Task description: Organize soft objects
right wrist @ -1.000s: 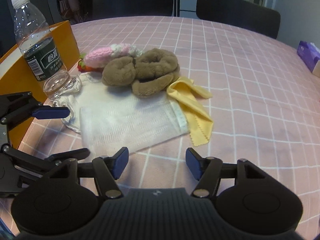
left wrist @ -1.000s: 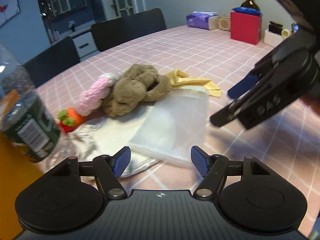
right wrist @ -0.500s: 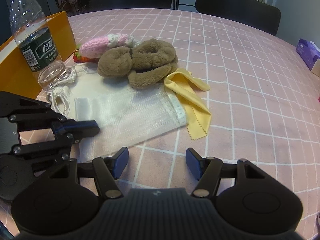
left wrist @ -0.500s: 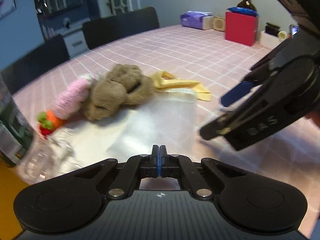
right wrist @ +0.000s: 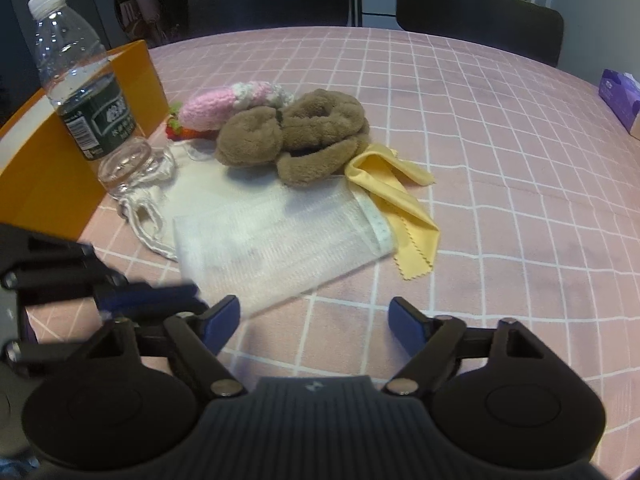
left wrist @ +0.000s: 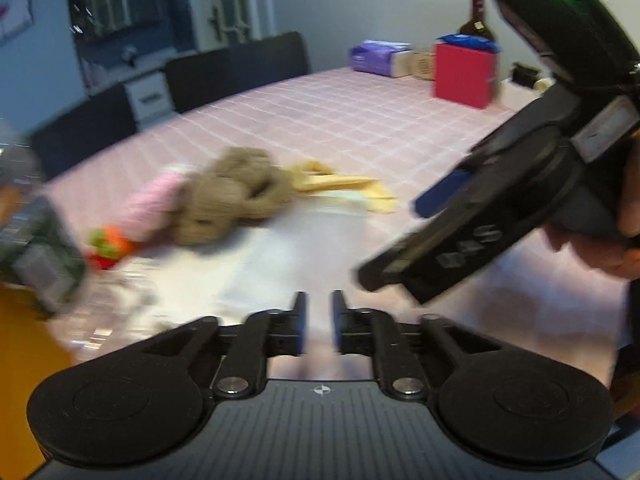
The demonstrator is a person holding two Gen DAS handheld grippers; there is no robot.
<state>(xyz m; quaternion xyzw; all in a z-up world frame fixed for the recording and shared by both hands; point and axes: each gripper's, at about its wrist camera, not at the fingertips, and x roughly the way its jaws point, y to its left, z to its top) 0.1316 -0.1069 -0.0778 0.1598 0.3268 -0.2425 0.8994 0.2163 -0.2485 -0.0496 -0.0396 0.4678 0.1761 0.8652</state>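
Just ahead of our right gripper (right wrist: 314,322), whose jaws have just been opening wide on nothing, lies a flat white mesh bag (right wrist: 276,236). Beyond it sit brown plush slippers (right wrist: 296,138), a pink knitted toy (right wrist: 224,106) and a thin yellow cloth (right wrist: 394,196). All look light and limp; we judge pinching an edge best. Our left gripper (left wrist: 319,320) has just been reopening, narrowly parted, empty.

The left gripper (left wrist: 319,322) tilts downward, its jaws narrowly apart, having just been opening with nothing between them. The right gripper (right wrist: 314,322) angles down, jaws spreading wide, empty.
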